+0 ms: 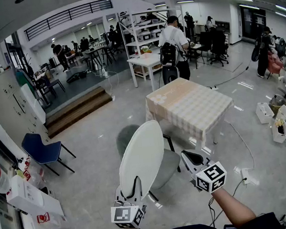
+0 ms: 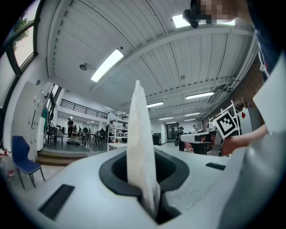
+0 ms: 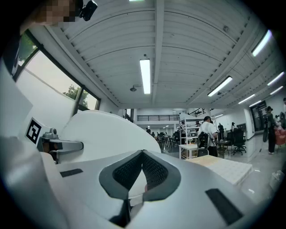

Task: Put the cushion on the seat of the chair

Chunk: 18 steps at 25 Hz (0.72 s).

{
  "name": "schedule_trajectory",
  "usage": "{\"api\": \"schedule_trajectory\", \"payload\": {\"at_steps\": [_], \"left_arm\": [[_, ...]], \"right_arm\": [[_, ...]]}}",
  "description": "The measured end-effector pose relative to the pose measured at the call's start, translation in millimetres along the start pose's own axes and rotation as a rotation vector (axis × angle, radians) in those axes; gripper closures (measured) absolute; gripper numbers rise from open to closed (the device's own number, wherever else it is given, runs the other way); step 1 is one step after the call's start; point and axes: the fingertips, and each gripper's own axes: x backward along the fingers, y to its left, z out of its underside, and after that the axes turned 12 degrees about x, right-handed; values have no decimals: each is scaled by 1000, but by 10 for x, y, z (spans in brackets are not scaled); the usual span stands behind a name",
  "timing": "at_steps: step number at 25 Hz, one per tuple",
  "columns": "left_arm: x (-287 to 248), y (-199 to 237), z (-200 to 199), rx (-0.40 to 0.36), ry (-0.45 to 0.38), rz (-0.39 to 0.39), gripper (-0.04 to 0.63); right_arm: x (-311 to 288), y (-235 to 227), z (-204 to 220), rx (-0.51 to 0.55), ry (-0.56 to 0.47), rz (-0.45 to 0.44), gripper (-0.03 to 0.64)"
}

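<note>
A round white cushion (image 1: 141, 159) stands on edge, tilted, just above the grey chair (image 1: 167, 165) in the head view. My left gripper (image 1: 129, 188) is shut on the cushion's lower rim. In the left gripper view the cushion (image 2: 140, 143) rises edge-on out of the left gripper (image 2: 146, 181). My right gripper (image 1: 188, 158) hovers to the right of the cushion, over the chair's right side, apart from both. In the right gripper view the right gripper (image 3: 142, 155) has its jaw tips together with nothing between them, and the cushion (image 3: 105, 134) fills the left.
A table with a checked cloth (image 1: 190, 104) stands just beyond the chair. A blue chair (image 1: 40, 149) and boxes (image 1: 30, 198) are at the left, wooden steps (image 1: 77, 110) behind. A person with a backpack (image 1: 173, 48) stands past the table. A cable and socket strip (image 1: 244, 174) lie on the floor at right.
</note>
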Motion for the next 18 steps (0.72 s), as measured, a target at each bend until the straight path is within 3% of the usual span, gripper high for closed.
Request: {"api": "schedule_trajectory", "payload": {"at_steps": [18], "left_arm": [[-191,-78,106,13,7,-47,531]], "right_arm": [[-45,-204,106,-12,-9,-41,598]]}}
